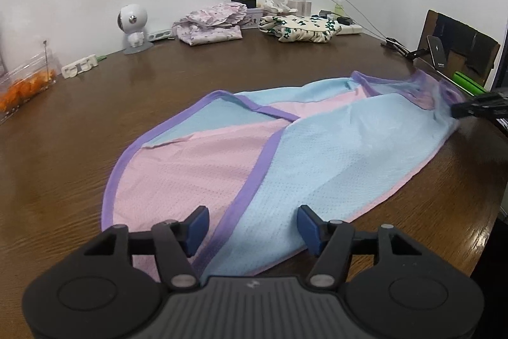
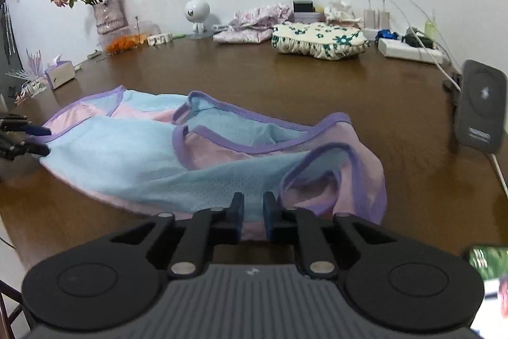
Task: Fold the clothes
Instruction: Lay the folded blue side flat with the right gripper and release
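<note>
- A thin mesh garment (image 1: 285, 154) of pink and pale blue panels with purple trim lay spread across the brown desk (image 1: 95, 148), rumpled at one end.
- The left tongs (image 1: 250, 227) stood released, blue pads well apart, over the garment's near edge; nothing was pinched between them.
- In the right wrist view the same left tongs (image 2: 41, 140) showed at the far left, right by the garment's edge.
- The right tongs (image 2: 254, 213) were narrowed to a small gap over the garment's near hem; cloth showed in the gap, but whether the pads pressed on it could not be told.
- In the left wrist view the right tongs (image 1: 470, 110) appeared at the garment's far, bunched end.
- Along the wall sat a folded lilac floral garment (image 1: 209, 27), a cream one with green flowers (image 1: 298, 27), a small white figurine (image 1: 133, 27), chargers with cables (image 1: 301, 5), and a vase of dried roses (image 2: 108, 15).
- A clear box of orange pieces (image 1: 22, 88) stood at the desk's left edge.
</note>
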### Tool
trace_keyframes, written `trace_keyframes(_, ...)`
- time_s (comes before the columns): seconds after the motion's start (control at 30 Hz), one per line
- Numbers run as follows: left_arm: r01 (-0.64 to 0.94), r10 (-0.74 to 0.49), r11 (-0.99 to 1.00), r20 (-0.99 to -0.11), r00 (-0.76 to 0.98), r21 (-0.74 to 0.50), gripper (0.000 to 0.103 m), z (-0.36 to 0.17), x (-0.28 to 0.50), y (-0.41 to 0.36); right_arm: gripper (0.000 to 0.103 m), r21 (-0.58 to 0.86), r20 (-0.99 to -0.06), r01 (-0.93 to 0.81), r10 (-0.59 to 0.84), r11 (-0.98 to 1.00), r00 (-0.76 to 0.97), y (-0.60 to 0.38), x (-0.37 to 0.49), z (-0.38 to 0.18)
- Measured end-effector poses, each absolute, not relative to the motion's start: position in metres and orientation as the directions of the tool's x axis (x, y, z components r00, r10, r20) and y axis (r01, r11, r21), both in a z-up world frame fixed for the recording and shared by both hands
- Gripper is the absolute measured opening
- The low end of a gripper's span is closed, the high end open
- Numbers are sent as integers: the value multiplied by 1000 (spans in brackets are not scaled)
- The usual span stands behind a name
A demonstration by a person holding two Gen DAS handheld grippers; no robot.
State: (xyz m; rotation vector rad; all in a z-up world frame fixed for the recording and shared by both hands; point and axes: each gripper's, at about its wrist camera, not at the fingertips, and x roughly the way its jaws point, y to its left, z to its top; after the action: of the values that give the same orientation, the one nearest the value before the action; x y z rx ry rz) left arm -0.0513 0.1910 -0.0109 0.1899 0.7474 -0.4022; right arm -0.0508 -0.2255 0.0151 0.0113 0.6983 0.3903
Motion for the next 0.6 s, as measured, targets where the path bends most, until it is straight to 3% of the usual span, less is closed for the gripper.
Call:
trace_keyframes(0.03, 412, -281, 911, -692, 665, 26, 66, -11, -51, 192, 16, 174, -605, -333, 368, 927, 706, -229, -61, 19)
trace_keyframes(0.13, 404, -278, 914, -690, 669, 23, 67, -12, -49, 193, 55, 174, -520, -289, 337, 941, 785, -233, -79, 31)
trace_keyframes(0.17, 403, -277, 915, -691, 668, 23, 67, -12, -49, 194, 56, 144, -503, -262, 298, 954, 811, -233, -79, 32)
trace_keyframes(0.2, 402, -276, 915, -691, 669, 24, 67, -12, -49, 193, 55, 130, -512, -253, 284, 959, 811, -232, -75, 30)
trace_keyframes(0.23, 401, -274, 916, -691, 669, 25, 67, -12, -49, 193, 48, 146, -536, -259, 296, 955, 790, -232, -69, 26)
trace_keyframes(0.27, 401, -273, 916, -690, 670, 26, 68, -12, -49, 193, 28, 190, -541, -272, 331, 944, 773, -233, -65, 22)
trace_keyframes(0.37, 387, -267, 922, -687, 676, 22, 70, -13, -51, 194, 5, 261, -521, -296, 392, 919, 758, -231, -65, 14)
trace_keyframes(0.53, 370, -250, 929, -698, 671, 23, 71, -12, -52, 193, 2, 305, -369, -331, 431, 893, 823, -257, -114, 20)
trace_keyframes(0.6, 366, -245, 930, -702, 669, 23, 71, -11, -52, 193, 2, 299, -357, -329, 425, 896, 832, -272, -131, 16)
